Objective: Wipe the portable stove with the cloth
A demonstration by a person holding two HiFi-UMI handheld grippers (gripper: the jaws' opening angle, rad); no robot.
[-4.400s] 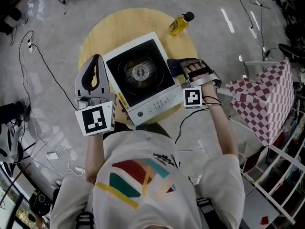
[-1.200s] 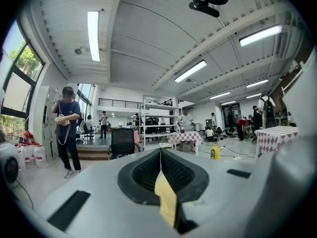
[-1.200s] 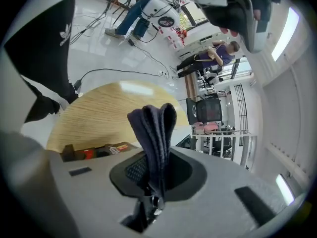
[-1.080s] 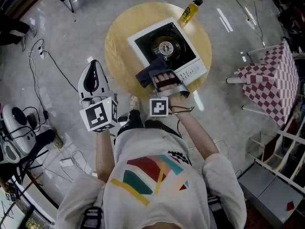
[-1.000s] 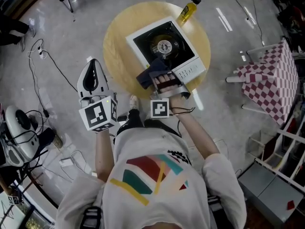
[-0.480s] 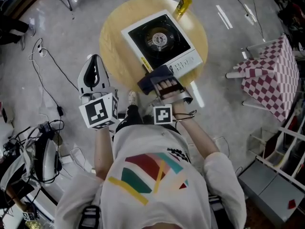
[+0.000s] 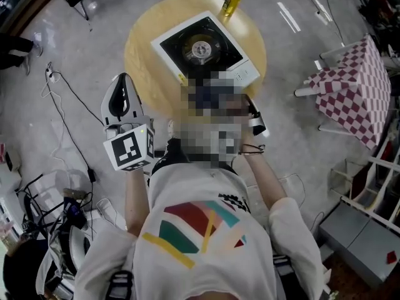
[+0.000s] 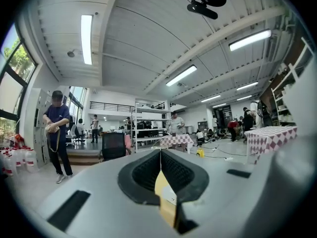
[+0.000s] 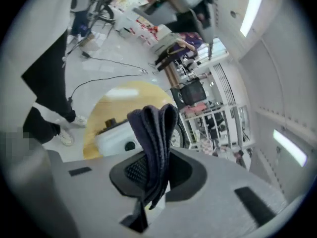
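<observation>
My right gripper (image 9: 152,150) pinches the dark cloth (image 9: 154,125) just short of the stove (image 7: 167,42); my left gripper (image 8: 160,155), fingers pressed together, hangs left of the stove.

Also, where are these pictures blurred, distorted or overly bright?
Head view: a mosaic patch covers the portable stove at its near corner. Left gripper view: strong fisheye bending, and the ceiling lights glare. Right gripper view: fisheye too, with the cloth sharp and the background soft.
</observation>
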